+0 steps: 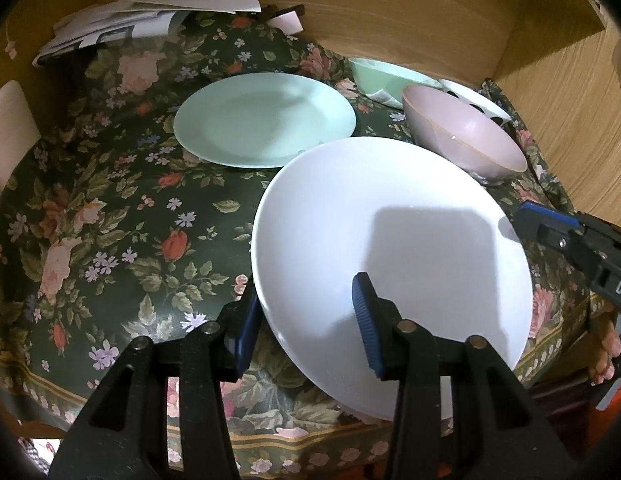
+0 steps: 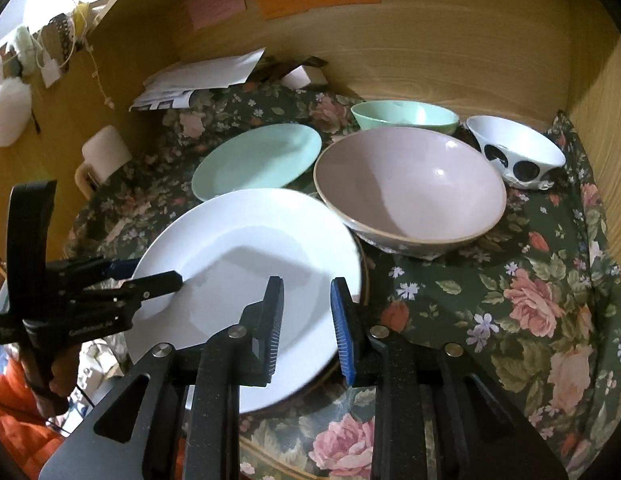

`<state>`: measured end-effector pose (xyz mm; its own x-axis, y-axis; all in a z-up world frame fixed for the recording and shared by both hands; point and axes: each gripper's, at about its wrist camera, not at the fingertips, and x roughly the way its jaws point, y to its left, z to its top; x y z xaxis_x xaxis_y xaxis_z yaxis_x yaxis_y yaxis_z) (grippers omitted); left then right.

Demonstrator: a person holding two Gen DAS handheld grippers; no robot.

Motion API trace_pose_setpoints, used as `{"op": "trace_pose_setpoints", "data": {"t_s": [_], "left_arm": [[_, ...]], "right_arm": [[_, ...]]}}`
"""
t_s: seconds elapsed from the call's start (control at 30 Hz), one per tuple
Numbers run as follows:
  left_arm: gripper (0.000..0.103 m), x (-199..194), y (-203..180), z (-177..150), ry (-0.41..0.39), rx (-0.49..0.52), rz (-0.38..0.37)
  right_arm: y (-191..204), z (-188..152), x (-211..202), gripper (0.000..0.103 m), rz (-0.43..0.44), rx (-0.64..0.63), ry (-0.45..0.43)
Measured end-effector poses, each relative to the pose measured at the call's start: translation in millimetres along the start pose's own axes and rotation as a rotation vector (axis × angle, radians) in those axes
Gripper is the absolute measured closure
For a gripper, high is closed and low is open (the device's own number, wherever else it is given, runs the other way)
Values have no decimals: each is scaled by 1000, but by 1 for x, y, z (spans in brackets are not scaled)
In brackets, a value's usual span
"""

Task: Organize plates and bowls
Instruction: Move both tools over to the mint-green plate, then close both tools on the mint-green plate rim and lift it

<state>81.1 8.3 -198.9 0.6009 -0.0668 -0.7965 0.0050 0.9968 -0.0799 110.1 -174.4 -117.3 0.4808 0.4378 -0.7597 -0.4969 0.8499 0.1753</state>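
A white plate [image 1: 390, 248] lies near the table's front edge; it also shows in the right wrist view [image 2: 246, 256]. My left gripper [image 1: 306, 316] is open, its fingers astride the plate's near-left rim, one finger above the plate and one outside it. My right gripper [image 2: 306, 320] is open, its jaws astride the plate's near-right rim. A mint plate [image 1: 264, 118] [image 2: 256, 160] lies behind. A pink bowl [image 1: 462, 132] [image 2: 410, 188], a mint bowl [image 1: 386, 76] [image 2: 404, 116] and a white bowl with black spots [image 1: 476, 102] [image 2: 518, 156] stand at the right rear.
A floral tablecloth [image 1: 110, 200] covers the table, boxed by wooden walls [image 1: 390, 12] at back and right. Papers [image 1: 142, 20] lie at the back left. A white mug [image 2: 104, 156] stands at the left.
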Motion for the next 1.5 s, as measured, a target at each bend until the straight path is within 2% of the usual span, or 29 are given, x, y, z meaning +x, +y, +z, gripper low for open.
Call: {"op": "trace_pose_setpoints", "data": {"t_s": [0.17,0.23,0.33,0.47,0.53,0.7,0.83,1.0,1.2,1.5], "left_arm": [[54,1,-1,0,-5,3,0],[49,-2,1,1,-25,6,14],[36,-13,5,6,-90,5,47],[28,-33,14,18,-198,-10,79],[17,-45,21,26,-269,-43,90],[12,-65,38,49,-376,-85,119],[8,-69,54,66,-411,-130,117],[8,-55,76,84,-384,-179,115],[8,-21,100,100,-286,-217,134],[8,27,120,117,-156,-244,148]], "right_arm": [[-7,0,0,76,-15,26,-9],[-6,2,-4,70,-20,32,-23],[-4,9,-11,62,-31,24,-61],[3,21,-18,53,-42,0,-118],[8,31,-20,49,-37,-16,-142],[17,55,-16,38,-22,-39,-169],[21,73,-9,33,-21,-53,-175],[27,94,6,30,-37,-105,-156],[25,119,39,30,-46,-117,-103],[13,146,100,31,-3,-99,45]]}}
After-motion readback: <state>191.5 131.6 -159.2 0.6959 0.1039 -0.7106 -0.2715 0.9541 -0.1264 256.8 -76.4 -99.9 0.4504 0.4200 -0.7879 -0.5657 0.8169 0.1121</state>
